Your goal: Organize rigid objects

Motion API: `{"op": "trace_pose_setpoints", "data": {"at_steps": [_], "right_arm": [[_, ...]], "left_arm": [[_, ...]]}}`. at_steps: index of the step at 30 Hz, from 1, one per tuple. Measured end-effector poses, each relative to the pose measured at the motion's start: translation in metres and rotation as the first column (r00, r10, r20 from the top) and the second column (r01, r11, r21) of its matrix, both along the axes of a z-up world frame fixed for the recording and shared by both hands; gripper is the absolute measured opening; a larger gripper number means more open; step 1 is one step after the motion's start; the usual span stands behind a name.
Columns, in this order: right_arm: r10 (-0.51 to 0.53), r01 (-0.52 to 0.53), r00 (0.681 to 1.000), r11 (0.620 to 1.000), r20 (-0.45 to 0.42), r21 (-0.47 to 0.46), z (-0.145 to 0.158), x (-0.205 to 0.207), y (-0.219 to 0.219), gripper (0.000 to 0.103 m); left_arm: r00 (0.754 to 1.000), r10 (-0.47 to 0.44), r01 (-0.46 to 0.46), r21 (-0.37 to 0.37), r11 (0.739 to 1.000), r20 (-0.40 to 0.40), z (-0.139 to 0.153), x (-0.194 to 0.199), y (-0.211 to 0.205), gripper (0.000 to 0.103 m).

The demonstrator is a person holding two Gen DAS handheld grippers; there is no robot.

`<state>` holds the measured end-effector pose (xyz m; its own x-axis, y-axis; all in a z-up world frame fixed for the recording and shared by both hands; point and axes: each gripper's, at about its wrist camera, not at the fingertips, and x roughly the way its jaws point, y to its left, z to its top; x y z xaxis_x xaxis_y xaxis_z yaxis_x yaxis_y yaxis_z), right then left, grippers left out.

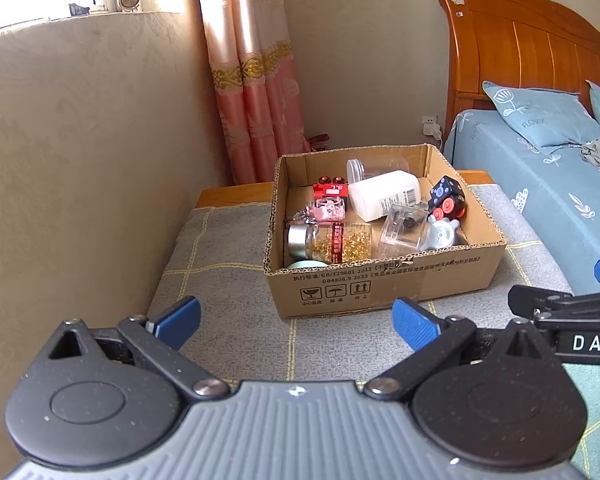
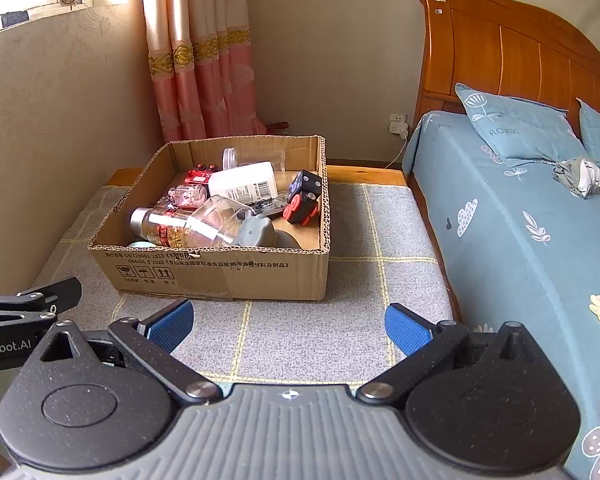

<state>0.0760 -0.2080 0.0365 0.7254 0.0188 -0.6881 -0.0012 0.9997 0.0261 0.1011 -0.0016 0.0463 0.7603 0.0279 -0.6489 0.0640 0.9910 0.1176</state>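
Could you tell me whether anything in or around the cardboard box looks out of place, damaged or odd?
Inside the cardboard box, things lie jumbled: the white bottle and the jar of gold pieces are on their sides, overlapping others. The box's near rim is ragged and torn. Nothing has spilled onto the grey mat.

I see my left gripper [image 1: 296,322] and right gripper [image 2: 288,322] alike: blue ribbed pads, black speckled linkages with silver pivot screws, grey ridged body behind.

Pink curtain [image 1: 256,92] hangs beside a wooden headboard [image 1: 528,40] and blue pillow [image 1: 540,116].
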Motion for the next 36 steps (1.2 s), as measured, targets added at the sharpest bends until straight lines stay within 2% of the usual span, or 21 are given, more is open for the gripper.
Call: {"op": "trace_pose_setpoints", "data": {"at_steps": [12, 36], "right_arm": [[0.004, -0.004, 1.000, 1.000, 0.004, -0.001, 0.0012, -0.0004, 0.0018, 0.103], [0.004, -0.004, 1.000, 1.000, 0.006, -0.003, 0.0028, -0.0009, 0.0035, 0.103]], "left_arm": [[1.000, 0.007, -0.007, 0.023, 1.000, 0.008, 0.0015, -0.0019, -0.0027, 0.102], [1.000, 0.011, -0.011, 0.023, 1.000, 0.005, 0.0018, -0.0036, -0.0025, 0.102]]}}
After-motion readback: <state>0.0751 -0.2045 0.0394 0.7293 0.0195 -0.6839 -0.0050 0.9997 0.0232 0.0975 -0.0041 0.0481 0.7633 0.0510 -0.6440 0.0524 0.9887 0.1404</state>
